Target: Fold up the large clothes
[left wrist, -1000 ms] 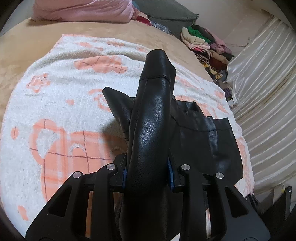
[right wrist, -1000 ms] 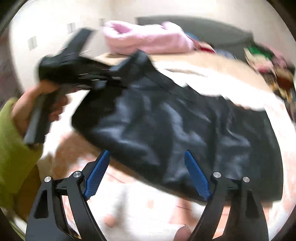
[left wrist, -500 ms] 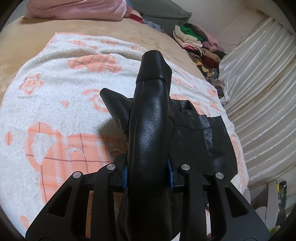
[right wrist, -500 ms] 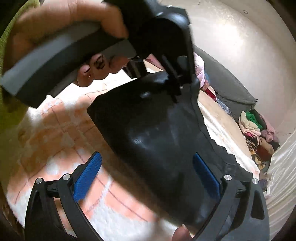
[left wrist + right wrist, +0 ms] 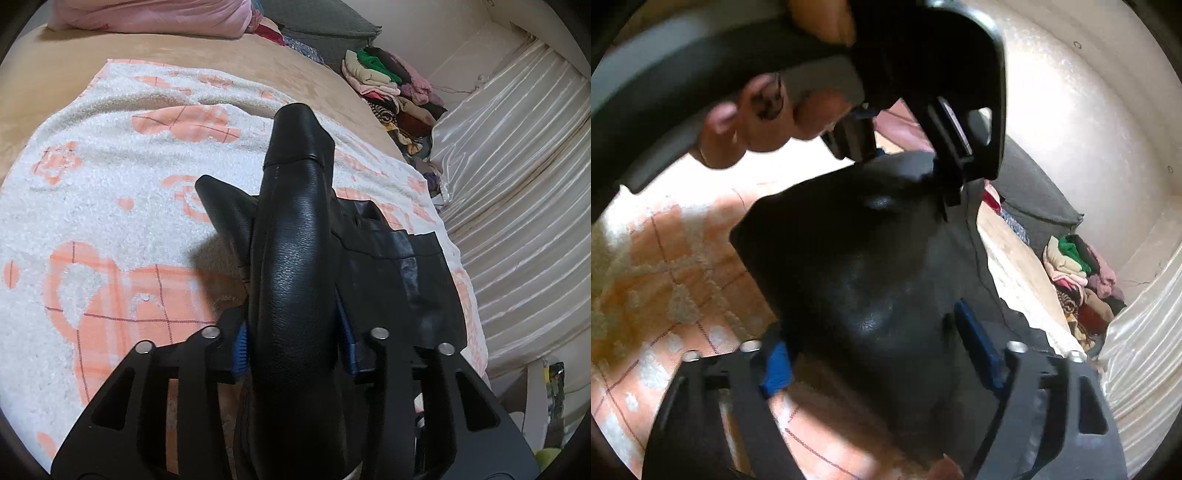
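**Black leather garment lifted at one corner, second grip closing in**

Garment (image 5: pixel 295 280) of black leather lies partly on the peach-and-white blanket (image 5: pixel 96 206) that covers the bed, with one thick, rolled bunch of it raised off the surface. The left gripper (image 5: pixel 293 345) has that bunch between its blue pads, which still touch both sides of it even as the jaws begin to ease apart; holding the fabric up this way likely keeps an edge taut so the other side can be taken. To the right of the bunch, the rest of the garment spreads flat toward the pale curtain (image 5: pixel 517 206). A heap of clothes (image 5: pixel 388 85) sits at the far edge of the bed.

Seen from the right wrist, the hand (image 5: pixel 764 114) carrying the left gripper fills the upper left. Below it, the right gripper (image 5: pixel 882 362) straddles a hanging fold of the garment, jaws closing; I cannot tell whether its pads press the leather yet.

What kind of garment it is stays unclear: the near part is hidden under both tools, and motion blur softens the right wrist view.
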Action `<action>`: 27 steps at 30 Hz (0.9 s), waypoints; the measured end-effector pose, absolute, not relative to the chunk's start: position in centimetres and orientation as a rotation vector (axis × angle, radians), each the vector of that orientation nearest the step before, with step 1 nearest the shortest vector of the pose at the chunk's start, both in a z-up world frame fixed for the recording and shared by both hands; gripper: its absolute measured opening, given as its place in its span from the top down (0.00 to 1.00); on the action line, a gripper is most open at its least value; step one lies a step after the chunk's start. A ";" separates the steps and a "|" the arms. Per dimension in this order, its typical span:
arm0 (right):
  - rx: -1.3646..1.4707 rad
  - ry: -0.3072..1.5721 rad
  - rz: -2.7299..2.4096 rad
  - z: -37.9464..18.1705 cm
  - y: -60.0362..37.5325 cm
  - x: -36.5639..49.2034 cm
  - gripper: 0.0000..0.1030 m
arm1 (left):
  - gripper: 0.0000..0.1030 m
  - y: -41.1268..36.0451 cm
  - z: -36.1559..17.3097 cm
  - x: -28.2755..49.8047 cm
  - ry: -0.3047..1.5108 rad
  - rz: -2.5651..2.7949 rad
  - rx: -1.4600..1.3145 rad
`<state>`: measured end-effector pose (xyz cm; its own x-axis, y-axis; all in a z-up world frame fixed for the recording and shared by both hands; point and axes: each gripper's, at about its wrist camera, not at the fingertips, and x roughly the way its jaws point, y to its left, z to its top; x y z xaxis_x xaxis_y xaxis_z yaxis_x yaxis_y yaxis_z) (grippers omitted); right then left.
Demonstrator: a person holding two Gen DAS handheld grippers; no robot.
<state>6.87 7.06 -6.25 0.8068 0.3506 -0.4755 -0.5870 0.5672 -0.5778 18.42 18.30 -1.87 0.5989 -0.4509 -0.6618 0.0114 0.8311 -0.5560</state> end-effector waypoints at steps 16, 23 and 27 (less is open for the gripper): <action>-0.740 0.297 0.611 -4.6 5.5 7.4 0.73 | 0.21 21.6 -4.8 20.9 0.946 -0.256 -0.778; -0.721 0.298 0.621 -4.1 5.1 7.1 0.73 | 0.64 21.7 -3.3 22.1 0.934 -0.246 -0.759; -0.679 0.284 0.617 -3.2 4.2 7.0 0.73 | 0.72 20.3 -0.8 21.5 0.894 -0.239 -0.685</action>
<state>7.02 4.25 -3.22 0.7868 0.4368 -0.4361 -0.6153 0.6105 -0.4987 21.49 20.28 -0.78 0.6169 -0.4636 -0.6360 -0.0843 0.7645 -0.6391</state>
